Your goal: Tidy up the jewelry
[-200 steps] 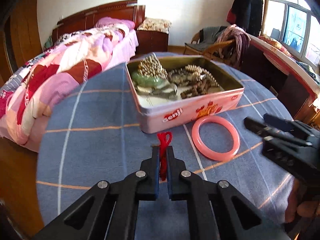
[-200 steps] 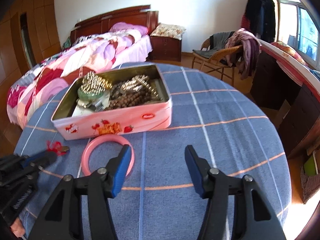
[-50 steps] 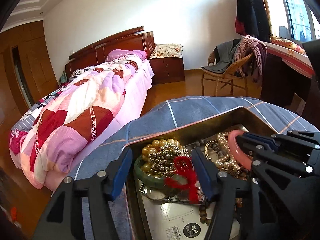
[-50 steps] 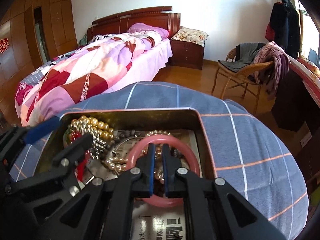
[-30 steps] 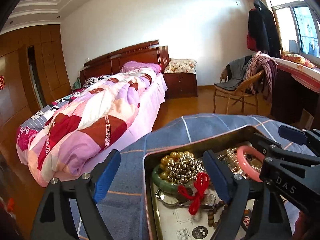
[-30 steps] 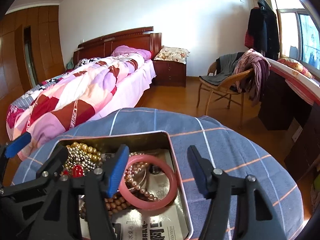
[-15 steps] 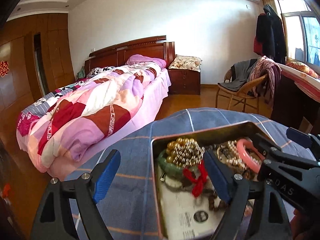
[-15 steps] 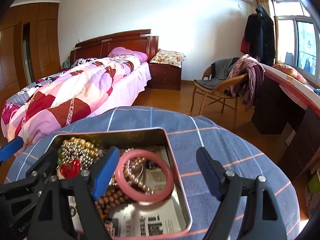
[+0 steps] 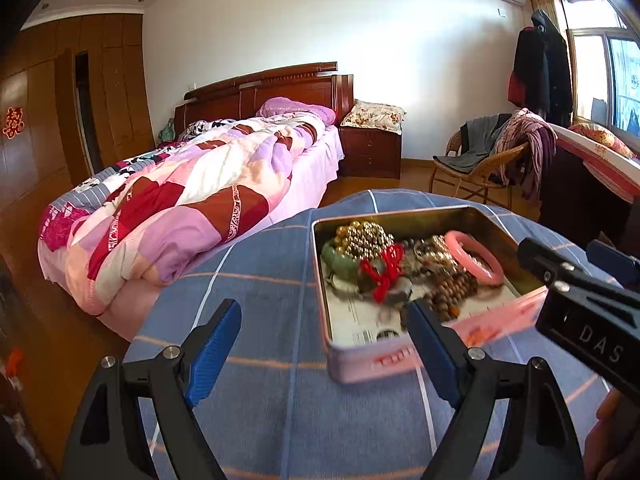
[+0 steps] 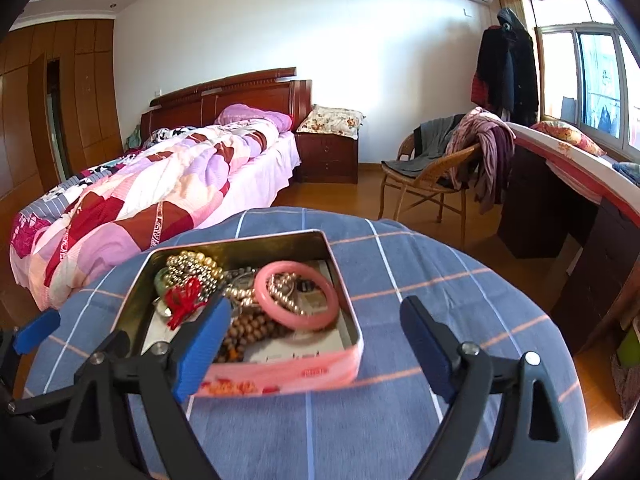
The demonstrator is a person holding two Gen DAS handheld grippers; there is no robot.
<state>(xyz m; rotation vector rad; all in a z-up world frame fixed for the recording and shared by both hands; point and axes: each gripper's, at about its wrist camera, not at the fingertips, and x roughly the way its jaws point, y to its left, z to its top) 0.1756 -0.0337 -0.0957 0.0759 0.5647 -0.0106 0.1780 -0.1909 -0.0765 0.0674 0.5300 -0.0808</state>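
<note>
A pink tin box (image 9: 404, 356) (image 10: 288, 376) stands on the round table with the blue checked cloth (image 9: 260, 280) (image 10: 440, 264). In it lie a pink bangle (image 9: 474, 257) (image 10: 296, 294), a red knotted cord (image 9: 384, 270) (image 10: 184, 298), gold beads (image 9: 362, 236) (image 10: 194, 266), a green bangle (image 9: 340, 262) and brown wooden beads (image 9: 456, 290) (image 10: 248, 330). My left gripper (image 9: 324, 350) is open and empty, just before the tin's near left corner. My right gripper (image 10: 310, 346) is open and empty, above the tin's near side; it also shows in the left wrist view (image 9: 580, 276).
A bed with a patchwork quilt (image 9: 192, 200) (image 10: 152, 200) stands beyond the table on the left. A wicker chair with clothes (image 9: 484, 164) (image 10: 436, 164) and a dark desk (image 10: 560, 208) stand at the right. The table edge curves close behind the tin.
Both grippers have drawn back and up from the tin, open and empty. The pink bangle and the red cord stay in the tin where they were let go.
</note>
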